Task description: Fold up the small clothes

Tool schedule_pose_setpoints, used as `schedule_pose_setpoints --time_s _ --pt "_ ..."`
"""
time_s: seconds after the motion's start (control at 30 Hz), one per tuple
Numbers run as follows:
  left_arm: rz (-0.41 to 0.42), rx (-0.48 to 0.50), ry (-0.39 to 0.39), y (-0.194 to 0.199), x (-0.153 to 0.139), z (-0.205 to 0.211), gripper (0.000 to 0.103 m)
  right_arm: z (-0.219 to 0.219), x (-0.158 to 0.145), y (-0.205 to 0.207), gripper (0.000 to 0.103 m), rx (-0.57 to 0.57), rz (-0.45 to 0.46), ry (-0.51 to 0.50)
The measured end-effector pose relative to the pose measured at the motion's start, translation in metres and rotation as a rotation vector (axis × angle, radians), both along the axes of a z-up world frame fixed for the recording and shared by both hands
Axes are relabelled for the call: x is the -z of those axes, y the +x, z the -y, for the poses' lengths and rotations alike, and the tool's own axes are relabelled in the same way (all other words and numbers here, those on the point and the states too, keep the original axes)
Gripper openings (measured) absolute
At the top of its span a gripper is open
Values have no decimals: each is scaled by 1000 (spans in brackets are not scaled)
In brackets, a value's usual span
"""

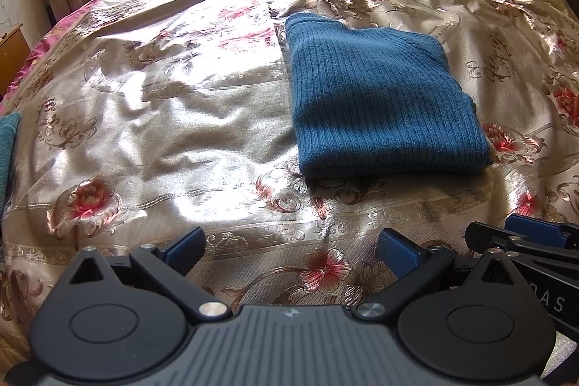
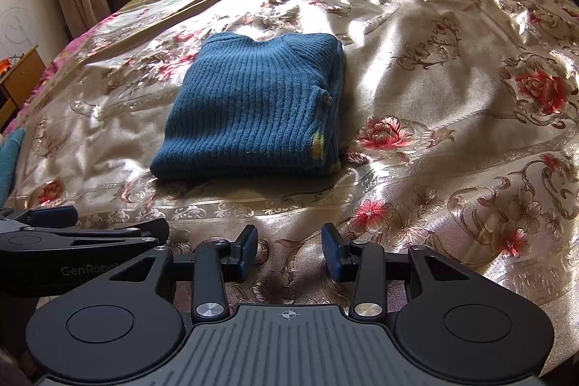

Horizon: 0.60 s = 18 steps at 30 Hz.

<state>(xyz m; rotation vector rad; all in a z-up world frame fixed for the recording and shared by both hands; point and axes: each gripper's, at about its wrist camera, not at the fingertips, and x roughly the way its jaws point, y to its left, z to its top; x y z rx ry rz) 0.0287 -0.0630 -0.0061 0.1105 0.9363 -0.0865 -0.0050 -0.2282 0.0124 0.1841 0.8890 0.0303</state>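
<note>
Blue ribbed knit sweater [image 2: 249, 111], folded into a thick square, lies mid-bed on a shiny gold floral satin bedspread [image 2: 434, 89]. Left claw [image 1: 291, 250] and right claw [image 2: 289, 250] hover near the bed's front edge, both released and empty. A careless grab could likely catch one layer, undoing the fold, or drag it across slippery satin.

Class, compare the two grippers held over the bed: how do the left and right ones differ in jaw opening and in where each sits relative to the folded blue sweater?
The left gripper stands with jaws spread wide; the right gripper is open more narrowly. The blue sweater lies ahead and to the right of the left gripper, but ahead and to the left of the right gripper. Both are empty, clear of the sweater, above the floral bedspread.
</note>
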Motion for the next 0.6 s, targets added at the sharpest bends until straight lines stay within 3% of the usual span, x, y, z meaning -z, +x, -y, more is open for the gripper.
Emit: schedule_pose_setpoints --time_s 0.6 --pt "7 1 10 0 -2 1 103 0 0 0 39 0 0 0"
